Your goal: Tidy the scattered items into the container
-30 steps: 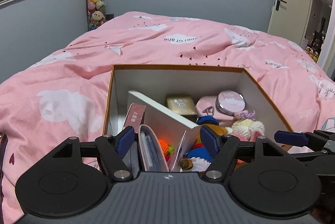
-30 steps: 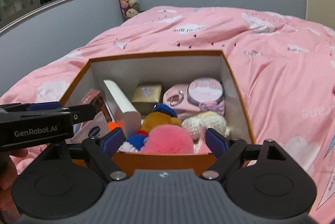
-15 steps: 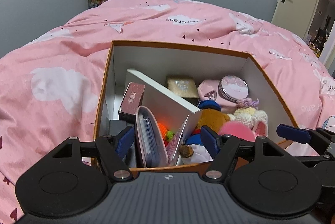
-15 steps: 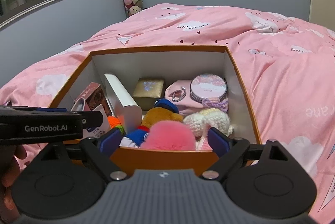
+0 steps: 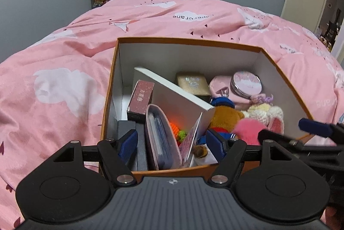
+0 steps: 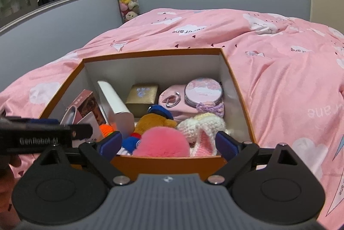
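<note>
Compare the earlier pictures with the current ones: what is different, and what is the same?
The right hand-held gripper has just been opening its jaws wider; they hold nothing, above the pink pompom. In both views the orange box now sits lower and closer in the picture. The left hand-held gripper is open and empty as before, and the items in the box lie unchanged.

I see a bed (image 6: 279, 71) under a rumpled pink cloud-print duvet (image 5: 64, 83). An open orange box (image 6: 236, 88) rests directly on it, near me; nothing else seems to lie on the covers.
</note>
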A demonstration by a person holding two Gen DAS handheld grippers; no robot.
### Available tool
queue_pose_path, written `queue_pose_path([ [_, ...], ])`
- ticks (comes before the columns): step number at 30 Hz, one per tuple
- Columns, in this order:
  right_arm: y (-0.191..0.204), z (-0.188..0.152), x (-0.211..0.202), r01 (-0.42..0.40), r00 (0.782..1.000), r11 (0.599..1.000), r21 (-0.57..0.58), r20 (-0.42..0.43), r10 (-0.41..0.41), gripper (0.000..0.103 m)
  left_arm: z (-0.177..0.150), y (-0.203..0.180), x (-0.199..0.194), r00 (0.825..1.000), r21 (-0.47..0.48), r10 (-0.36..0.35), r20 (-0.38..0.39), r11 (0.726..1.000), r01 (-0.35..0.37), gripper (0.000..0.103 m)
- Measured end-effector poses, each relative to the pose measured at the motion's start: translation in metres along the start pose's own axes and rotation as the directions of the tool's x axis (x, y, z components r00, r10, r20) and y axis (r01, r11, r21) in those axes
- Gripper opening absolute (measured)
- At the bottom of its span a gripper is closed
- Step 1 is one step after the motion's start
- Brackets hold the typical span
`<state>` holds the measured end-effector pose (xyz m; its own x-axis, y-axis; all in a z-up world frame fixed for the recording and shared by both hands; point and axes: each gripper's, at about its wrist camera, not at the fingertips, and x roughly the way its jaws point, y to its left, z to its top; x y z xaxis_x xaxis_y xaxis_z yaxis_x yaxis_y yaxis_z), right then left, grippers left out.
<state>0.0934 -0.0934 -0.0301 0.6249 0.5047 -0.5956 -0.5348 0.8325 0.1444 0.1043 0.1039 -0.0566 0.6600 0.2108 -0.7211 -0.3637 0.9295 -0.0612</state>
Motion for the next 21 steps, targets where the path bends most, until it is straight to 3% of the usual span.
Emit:
queue_pose_path([
  [21, -0.0005, -0.0015, 0.0034, 0.017, 1.0, 1.0, -0.002, -0.011, -0.017, 0.096, -0.0043, -0.0028, 0.0074, 0.999, 0.025, 0.024, -0.024, 0.999, -0.023, 0.082],
])
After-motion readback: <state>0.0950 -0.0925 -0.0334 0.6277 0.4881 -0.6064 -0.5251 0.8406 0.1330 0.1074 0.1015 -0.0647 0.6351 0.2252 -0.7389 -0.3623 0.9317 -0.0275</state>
